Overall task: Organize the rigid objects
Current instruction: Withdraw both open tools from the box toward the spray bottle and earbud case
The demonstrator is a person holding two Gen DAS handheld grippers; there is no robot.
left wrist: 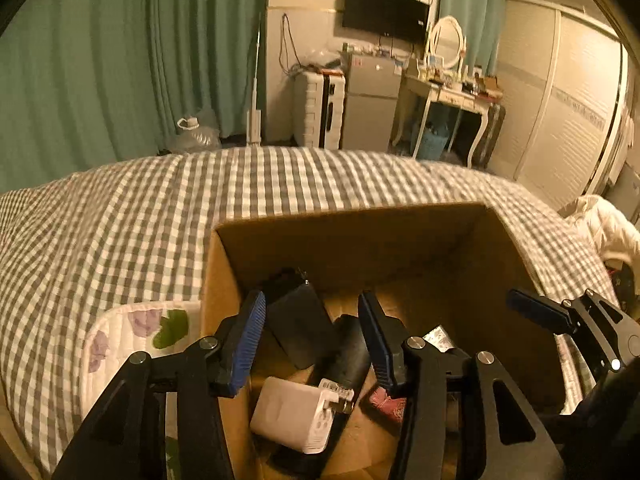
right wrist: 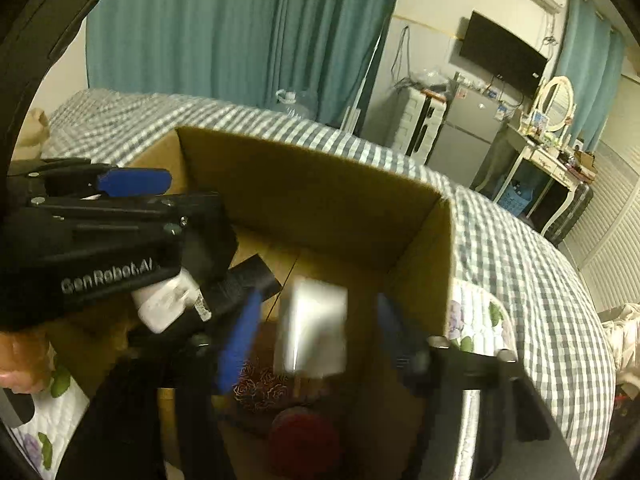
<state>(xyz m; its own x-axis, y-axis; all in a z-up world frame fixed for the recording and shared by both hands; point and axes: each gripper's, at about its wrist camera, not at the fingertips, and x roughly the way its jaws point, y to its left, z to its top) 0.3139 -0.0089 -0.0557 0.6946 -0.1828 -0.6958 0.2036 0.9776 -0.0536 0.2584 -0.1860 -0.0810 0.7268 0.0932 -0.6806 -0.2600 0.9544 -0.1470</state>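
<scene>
Both grippers over the cardboard box on the bed

Left gripper fingers apart, empty, above the white charger lying inside; right gripper fingers apart around a blurred white block, seemingly released to drop into the box

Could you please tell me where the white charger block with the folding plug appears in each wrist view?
Left wrist view: the white charger lies in the cardboard box, bottom centre, below the left gripper.
Right wrist view: the same charger sits left of centre, just under that gripper's black body.
Shared landmark: the box's far wall.
</scene>
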